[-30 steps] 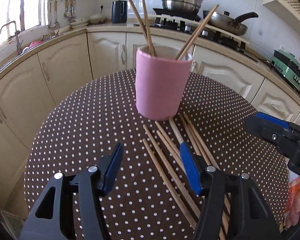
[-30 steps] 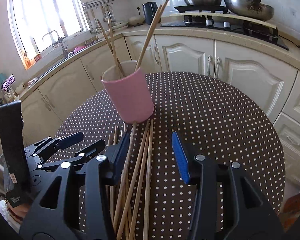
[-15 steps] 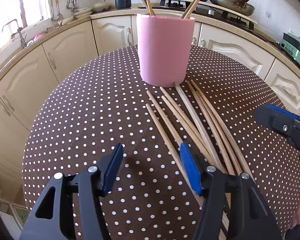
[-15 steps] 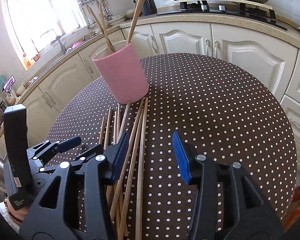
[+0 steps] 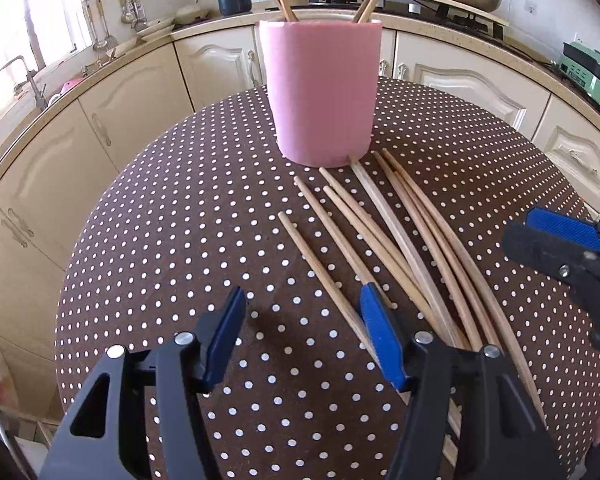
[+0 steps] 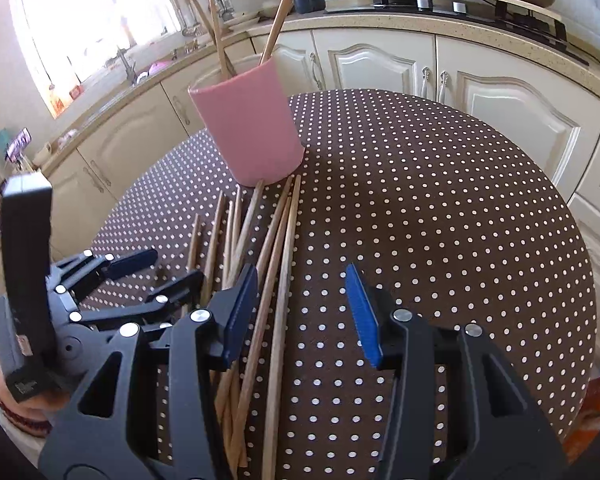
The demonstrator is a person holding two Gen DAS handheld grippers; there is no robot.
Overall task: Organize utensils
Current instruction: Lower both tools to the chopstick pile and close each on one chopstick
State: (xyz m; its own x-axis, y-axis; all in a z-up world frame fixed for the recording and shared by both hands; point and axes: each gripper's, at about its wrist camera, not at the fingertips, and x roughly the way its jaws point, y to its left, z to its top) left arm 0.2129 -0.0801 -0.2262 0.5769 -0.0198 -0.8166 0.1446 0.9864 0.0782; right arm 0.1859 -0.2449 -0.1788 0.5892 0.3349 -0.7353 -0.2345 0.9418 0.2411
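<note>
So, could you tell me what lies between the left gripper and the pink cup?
In the left wrist view, loose wooden chopsticks fan across the dotted tablecloth between the open left gripper and the pink cup.

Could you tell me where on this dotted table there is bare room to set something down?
The table is bare right of the pink cup and loose chopsticks, out to its rim. In the left wrist view it is also bare left of the cup. It is crowded in front of the cup, where the chopsticks fan toward both hand-held grippers, left and right.
</note>
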